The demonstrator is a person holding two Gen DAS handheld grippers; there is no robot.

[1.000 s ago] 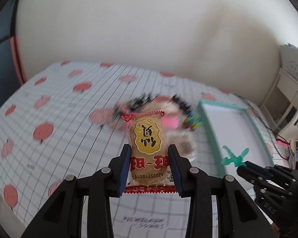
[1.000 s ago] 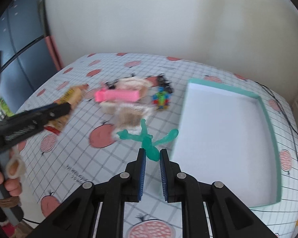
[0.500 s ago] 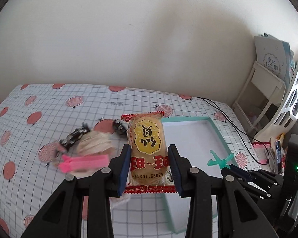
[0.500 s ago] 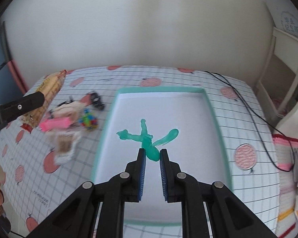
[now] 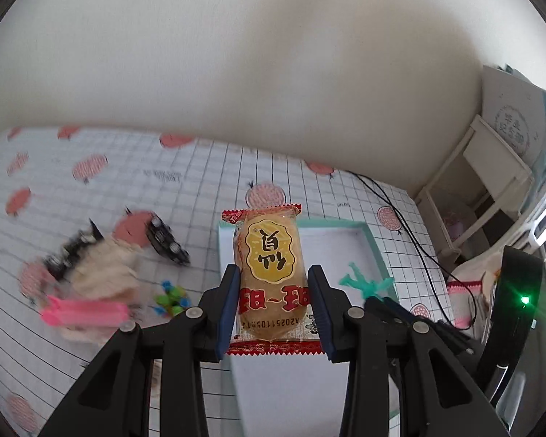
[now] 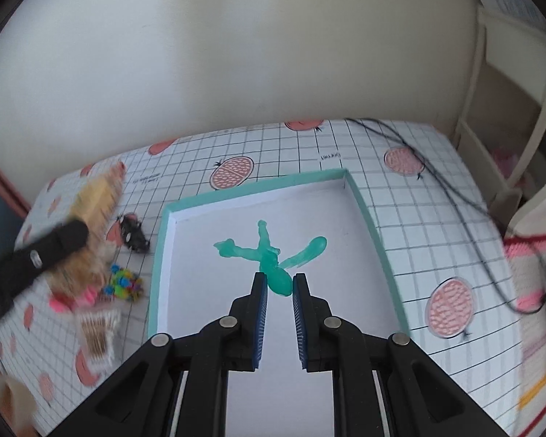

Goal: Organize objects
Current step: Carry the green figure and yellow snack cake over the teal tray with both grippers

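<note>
My left gripper [image 5: 273, 276] is shut on a yellow and red snack packet [image 5: 269, 273] and holds it in the air at the near left edge of the teal-rimmed white tray [image 5: 371, 240]. My right gripper [image 6: 279, 280] is shut on a green plastic figure [image 6: 269, 251] and holds it over the middle of the tray [image 6: 367, 211]. The figure and the right gripper also show in the left wrist view [image 5: 364, 284]. The left gripper with the packet shows at the left of the right wrist view [image 6: 54, 244].
Left of the tray lie a pink clip [image 5: 83, 313], a beige fluffy item [image 5: 98, 273], a black toy [image 5: 163, 240], a colourful small toy [image 6: 122, 286] and a packet of cotton swabs [image 6: 98, 331]. A black cable [image 6: 455, 189] and a white shelf [image 5: 491, 167] are at the right.
Both grippers have moved right and nearer the tray with their loads. The green figure is now lower over the tray's middle. The packet now overlaps the tray's left edge.
</note>
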